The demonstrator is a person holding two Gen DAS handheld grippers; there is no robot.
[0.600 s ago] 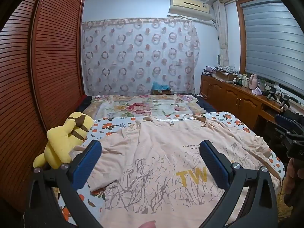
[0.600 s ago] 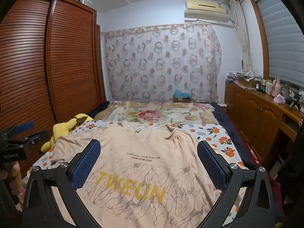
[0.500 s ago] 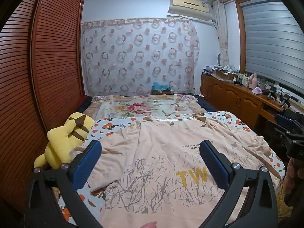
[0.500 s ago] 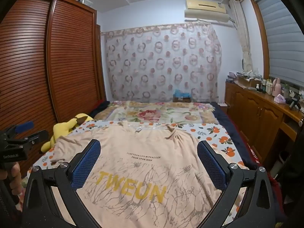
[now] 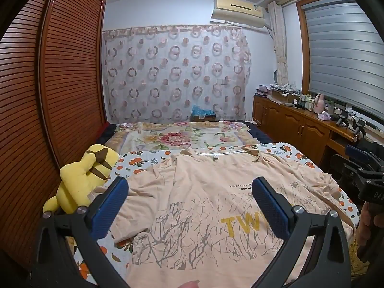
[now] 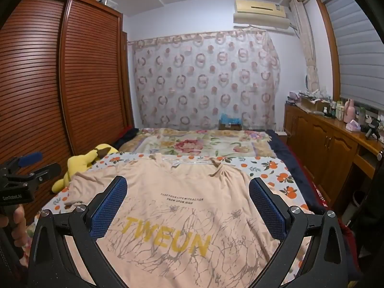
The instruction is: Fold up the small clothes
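A peach T-shirt [image 5: 199, 206] [image 6: 182, 206] with yellow letters and a grey branch print lies spread face up on the bed, collar toward the far end. My left gripper [image 5: 189, 192] hovers above its left half, jaws wide open with nothing between them. Over the shirt's lower middle hangs my right gripper [image 6: 188, 189], also wide open and empty. Each gripper shows at the edge of the other's view, held in a hand: the right one [image 5: 364, 175], the left one [image 6: 21, 175].
A yellow plush toy [image 5: 81, 177] [image 6: 81, 162] sits at the bed's left edge against the slatted wardrobe [image 5: 48, 96]. An orange-print sheet [image 6: 271, 170] and a floral blanket [image 5: 182, 136] cover the bed. A wooden cabinet [image 6: 336, 144] with bottles runs along the right wall.
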